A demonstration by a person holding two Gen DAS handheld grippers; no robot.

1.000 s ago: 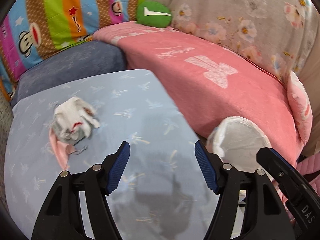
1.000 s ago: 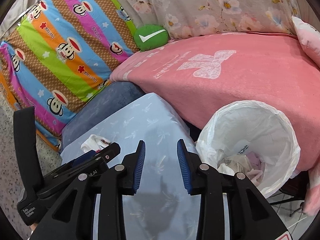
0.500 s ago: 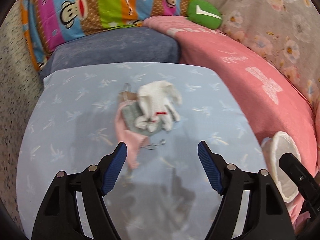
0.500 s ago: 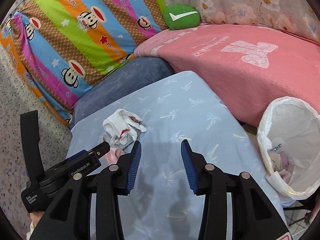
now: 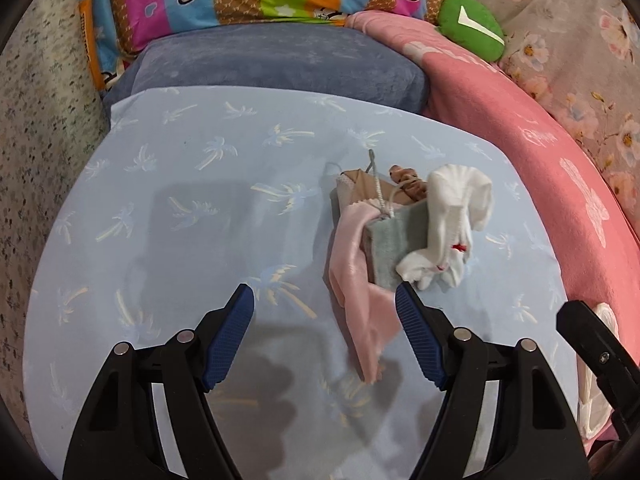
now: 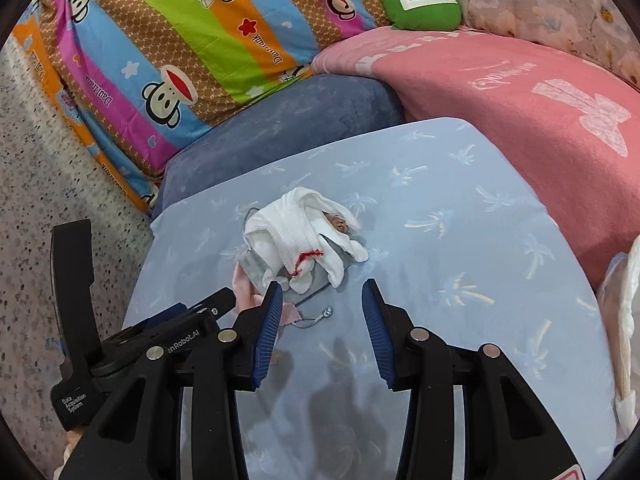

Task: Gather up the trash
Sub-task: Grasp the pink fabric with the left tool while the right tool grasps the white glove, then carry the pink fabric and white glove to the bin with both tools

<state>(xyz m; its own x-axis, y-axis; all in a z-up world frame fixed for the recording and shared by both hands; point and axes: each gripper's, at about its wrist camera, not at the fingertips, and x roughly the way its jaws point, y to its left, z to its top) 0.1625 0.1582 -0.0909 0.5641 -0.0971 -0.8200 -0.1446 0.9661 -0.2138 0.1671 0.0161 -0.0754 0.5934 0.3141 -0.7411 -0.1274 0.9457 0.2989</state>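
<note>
1. Left gripper [image 5: 324, 328]: jaws wide and empty, low over the desk [image 5: 160, 240]; its right fingertip nearly touches the pink cloth [image 5: 360, 292].
2. Right gripper [image 6: 320, 316]: jaws half-open, empty, just short of the trash pile.
3. Trash pile: white glove [image 6: 304, 236] on a grey pad [image 5: 390, 248], with a cord [image 6: 316, 318] trailing. Risk: loosely stacked, one pinch may lift only one layer and scatter the rest.
4. Bin liner [image 6: 624, 320]: at the desk's right edge, well apart; a loose piece could drop in transit.

Speckled floor [image 6: 36, 168]; blue palm-print tbl cover [image 5: 192, 216]; pink blanket [image 6: 520, 92], monkey-stripe quilt [image 6: 168, 40] behind.
</note>
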